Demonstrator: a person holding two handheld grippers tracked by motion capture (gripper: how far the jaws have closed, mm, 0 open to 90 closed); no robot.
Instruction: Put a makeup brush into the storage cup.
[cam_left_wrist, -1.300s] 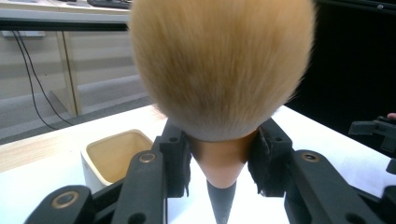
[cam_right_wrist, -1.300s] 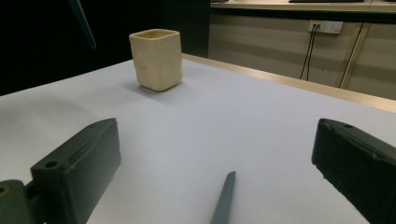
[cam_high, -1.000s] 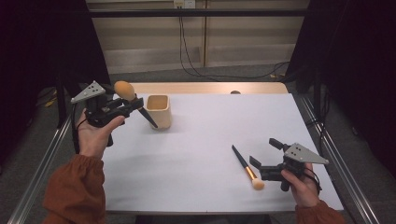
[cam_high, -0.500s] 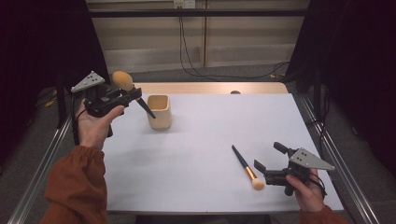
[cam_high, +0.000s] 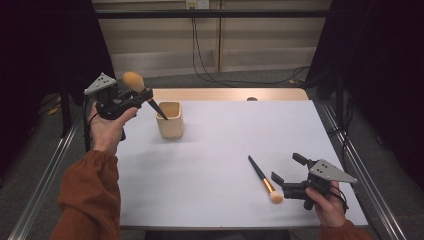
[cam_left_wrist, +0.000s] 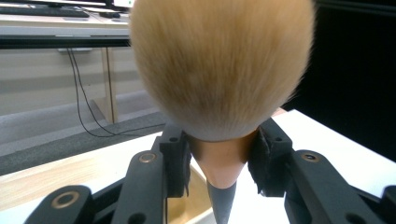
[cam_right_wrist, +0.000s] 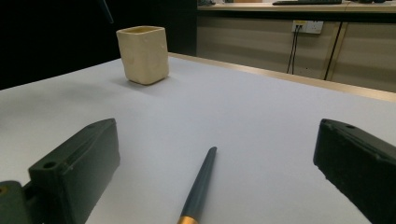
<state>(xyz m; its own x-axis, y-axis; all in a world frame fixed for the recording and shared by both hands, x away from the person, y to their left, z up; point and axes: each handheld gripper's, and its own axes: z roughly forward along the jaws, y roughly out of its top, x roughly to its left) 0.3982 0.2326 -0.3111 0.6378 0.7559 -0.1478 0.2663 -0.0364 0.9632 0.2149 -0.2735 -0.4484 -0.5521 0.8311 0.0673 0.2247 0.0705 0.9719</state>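
**Left tongs pinched a brush above the holder; right tongs stood spread over the second brush**

You held the left gripper (cam_high: 145, 97) raised at the far left of the table (cam_high: 225, 150), and its jaws were pinching a makeup brush (cam_high: 134, 81) at the copper collar just under the bristles. In the left gripper view the pads pressed on both sides of that collar (cam_left_wrist: 223, 161), the tan bristle head (cam_left_wrist: 222, 65) rose above them, and the dark handle (cam_left_wrist: 221, 205) ran down towards the open mouth of the holder (cam_left_wrist: 189, 212). From the high view the brush was tilted, bristles up and to the left, and the handle's tip sat at the rim of the cream, square-sided holder (cam_high: 170, 122); whether it touched the rim you could not tell.

Your right gripper (cam_high: 286, 176) lay low near the table's near right edge with its jaws spread wide and nothing between the pads. The second brush (cam_high: 263, 178) lay flat on the white tabletop just beside it, bristle end nearest the jaws. In the right gripper view its dark handle (cam_right_wrist: 200, 184) and gold band lay between the two open jaws, pointing away towards the holder (cam_right_wrist: 143, 53), well apart.

No brand, label or writing could be read on the brushes, the holder or the grippers.
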